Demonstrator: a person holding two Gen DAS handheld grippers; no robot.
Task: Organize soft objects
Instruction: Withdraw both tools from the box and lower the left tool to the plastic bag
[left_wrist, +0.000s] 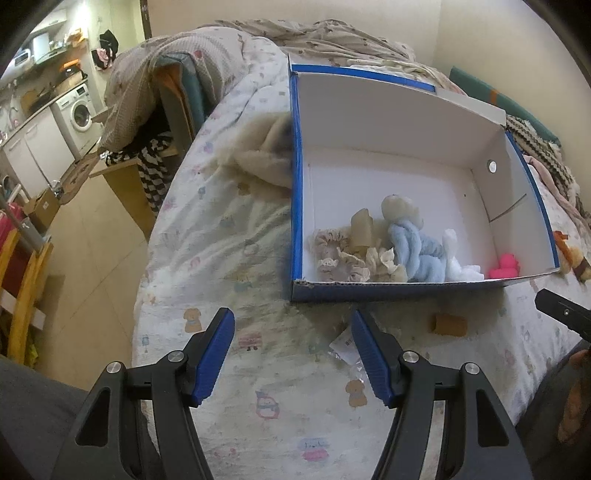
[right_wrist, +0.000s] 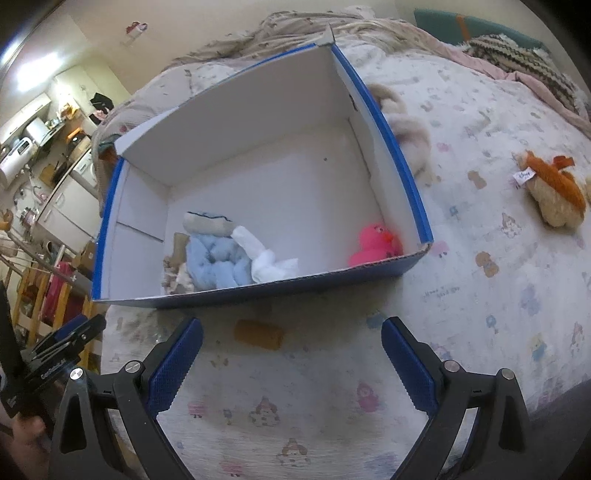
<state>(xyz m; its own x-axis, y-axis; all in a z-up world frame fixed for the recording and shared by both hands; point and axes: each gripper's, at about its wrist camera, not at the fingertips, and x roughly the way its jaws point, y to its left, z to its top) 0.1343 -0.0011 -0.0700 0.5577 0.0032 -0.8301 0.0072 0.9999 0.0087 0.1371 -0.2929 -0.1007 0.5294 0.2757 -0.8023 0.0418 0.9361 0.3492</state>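
A blue box with white inside (left_wrist: 406, 140) (right_wrist: 258, 118) sits on the bed. In it lie a light blue plush (left_wrist: 413, 251) (right_wrist: 214, 262), a white cloth (left_wrist: 458, 266) (right_wrist: 266, 258), beige scrunchies (left_wrist: 340, 258), and a pink duck (left_wrist: 504, 267) (right_wrist: 373, 243). A tan cylinder (left_wrist: 448, 325) (right_wrist: 258, 334) lies on the bedsheet just in front of the box. My left gripper (left_wrist: 291, 343) is open and empty. My right gripper (right_wrist: 291, 350) is open and empty, just short of the cylinder. A brown and orange plush (right_wrist: 554, 195) lies on the bed to the right.
A beige plush (left_wrist: 258, 155) (right_wrist: 406, 129) lies against the box's outer side. A small clear packet (left_wrist: 345, 347) lies by my left gripper's right finger. Blankets (left_wrist: 295, 37) are piled at the back. The bed's left edge drops to the floor (left_wrist: 81, 236).
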